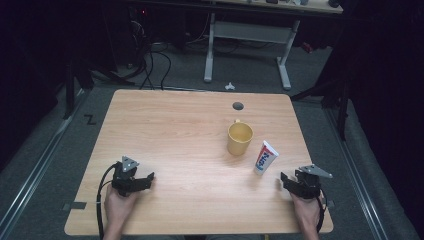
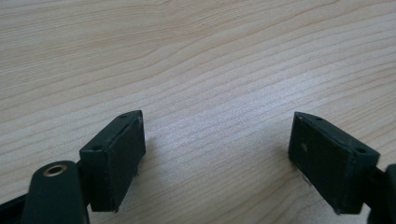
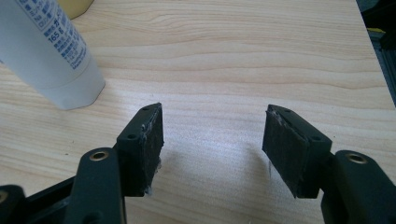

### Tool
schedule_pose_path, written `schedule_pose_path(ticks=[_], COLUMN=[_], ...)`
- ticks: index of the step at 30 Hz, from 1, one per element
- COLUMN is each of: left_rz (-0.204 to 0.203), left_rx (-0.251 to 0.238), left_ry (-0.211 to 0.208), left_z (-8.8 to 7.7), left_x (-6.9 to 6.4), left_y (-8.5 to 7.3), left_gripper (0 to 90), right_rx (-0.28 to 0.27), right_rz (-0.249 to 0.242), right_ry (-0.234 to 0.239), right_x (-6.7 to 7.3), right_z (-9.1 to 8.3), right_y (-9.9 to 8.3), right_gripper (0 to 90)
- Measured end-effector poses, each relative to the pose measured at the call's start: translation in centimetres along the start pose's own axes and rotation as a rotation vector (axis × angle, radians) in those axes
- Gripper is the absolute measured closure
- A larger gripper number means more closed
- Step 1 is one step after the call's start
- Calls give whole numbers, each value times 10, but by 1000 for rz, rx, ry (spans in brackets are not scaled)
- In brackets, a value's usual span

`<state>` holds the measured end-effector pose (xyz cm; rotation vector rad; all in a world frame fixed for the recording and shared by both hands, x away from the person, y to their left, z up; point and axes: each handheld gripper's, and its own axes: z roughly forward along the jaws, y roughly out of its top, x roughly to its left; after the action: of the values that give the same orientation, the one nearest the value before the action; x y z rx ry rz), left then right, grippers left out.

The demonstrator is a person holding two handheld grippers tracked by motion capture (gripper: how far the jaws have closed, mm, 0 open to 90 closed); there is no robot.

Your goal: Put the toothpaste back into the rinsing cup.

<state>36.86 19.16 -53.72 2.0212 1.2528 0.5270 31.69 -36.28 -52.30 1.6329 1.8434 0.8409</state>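
The white plastic toothpaste tube with red and blue print [image 1: 265, 156] stands cap-down on the light wooden counter [image 1: 175, 135], just beside the yellow ceramic mug [image 1: 239, 138]. Small blue print on the tube is seen in the right gripper view, off to one side of the right hand-held gripper [image 3: 212, 144], whose jaws are spread wide and empty. The left hand-held gripper [image 2: 217, 154] is likewise held wide over bare wood.

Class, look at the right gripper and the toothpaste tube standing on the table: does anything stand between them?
No. Only bare table lies between the right gripper and the toothpaste tube. The yellow mug stands beyond the tube, out of the way.
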Motion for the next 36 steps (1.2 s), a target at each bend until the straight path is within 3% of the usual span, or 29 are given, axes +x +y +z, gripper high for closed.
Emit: schedule_pose_path(ticks=[21, 36], left_rz=[0, 0], left_rx=[0, 0], left_ry=[0, 0], left_z=[0, 0], left_x=[0, 0], left_y=[0, 0], left_gripper=[193, 193], right_rx=[-7, -19], right_rz=[-17, -39], right_ry=[43, 75], right_x=[8, 27], right_z=[-10, -17], right_y=[-10, -13], right_gripper=[379, 372])
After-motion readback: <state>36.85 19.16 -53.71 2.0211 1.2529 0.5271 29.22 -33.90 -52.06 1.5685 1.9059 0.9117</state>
